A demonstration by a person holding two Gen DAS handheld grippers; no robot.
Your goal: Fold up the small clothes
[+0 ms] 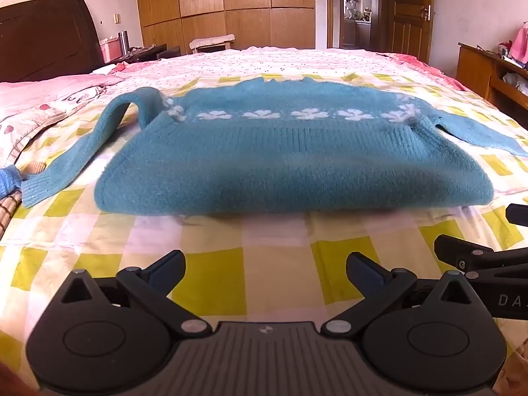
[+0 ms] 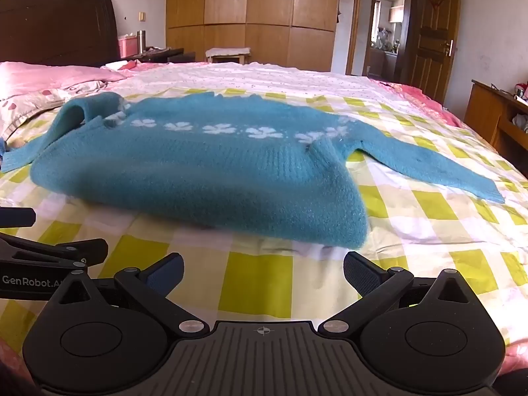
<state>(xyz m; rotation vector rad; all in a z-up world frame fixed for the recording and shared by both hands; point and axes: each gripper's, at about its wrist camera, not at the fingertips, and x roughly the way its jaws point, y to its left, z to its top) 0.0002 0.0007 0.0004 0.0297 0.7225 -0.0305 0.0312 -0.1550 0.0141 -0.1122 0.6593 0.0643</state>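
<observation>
Small teal fuzzy knitted sweater with a band of white flowers is lying across the middle of the bed on a yellow-and-white checked sheet, its lower part apparently doubled up so that a thick rounded fold is facing both cameras. One long teal sleeve is arching up and trailing out on the left, its ribbed cuff lying near a blue fabric bundle at the bed's edge; the other teal sleeve is stretching flat to the right. The left gripper and the right gripper are hovering side by side just short of the fold, each with its fingers spread wide and nothing between them. Likely hazards: the loose pile is offering a poor bite, so a shallow pinch may be catching only the top layer and undoing the fold; a deep pinch may be dragging the sheet along; the arched left sleeve may be flopping unevenly if lifted by its middle. Room for moving is generous on the sheet in front and to the right, while a pink quilt is crowding the left side and a wooden cabinet is standing beyond the right edge, well apart.
</observation>
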